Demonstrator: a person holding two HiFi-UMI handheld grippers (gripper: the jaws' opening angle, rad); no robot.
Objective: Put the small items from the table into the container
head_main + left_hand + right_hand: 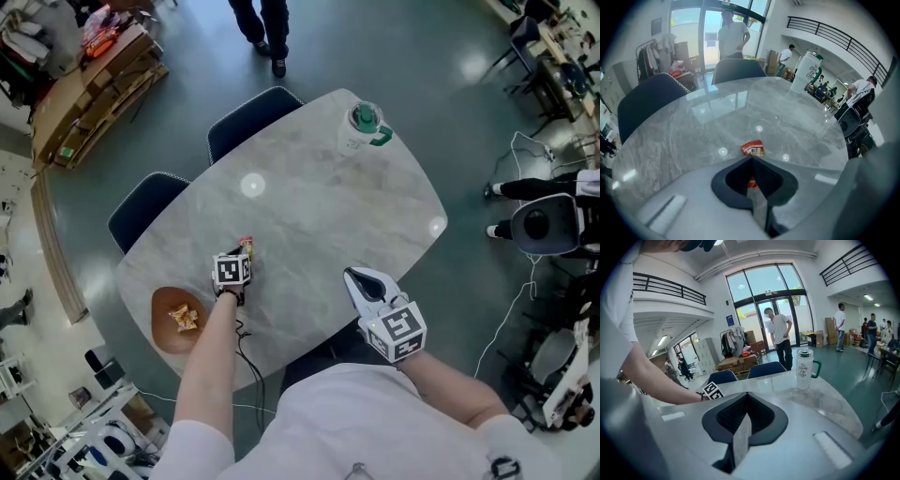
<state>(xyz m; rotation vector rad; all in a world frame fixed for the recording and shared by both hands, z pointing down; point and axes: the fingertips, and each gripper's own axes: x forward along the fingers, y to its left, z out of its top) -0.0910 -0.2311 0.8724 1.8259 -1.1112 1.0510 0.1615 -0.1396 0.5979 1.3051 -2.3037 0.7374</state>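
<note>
A small red snack packet [247, 244] lies on the marble table [319, 197], just past my left gripper [243, 254]. In the left gripper view the jaws of the left gripper [751, 160] meet at the tips, pinching the near edge of the packet [753, 148]. A bit of red also shows behind the tips. A brown bowl [161, 305] at the table's front left holds snack items [185, 319]. My right gripper [350, 273] hovers shut and empty over the table's near edge. Its jaws press together in the right gripper view [747, 394].
A white tumbler with a green lid [364, 127] stands at the table's far side. Two dark chairs [248, 117] [145, 208] are pushed in along the far left edge. A person [262, 28] stands beyond the table. Stacked cardboard [94, 84] lies on the floor at the left.
</note>
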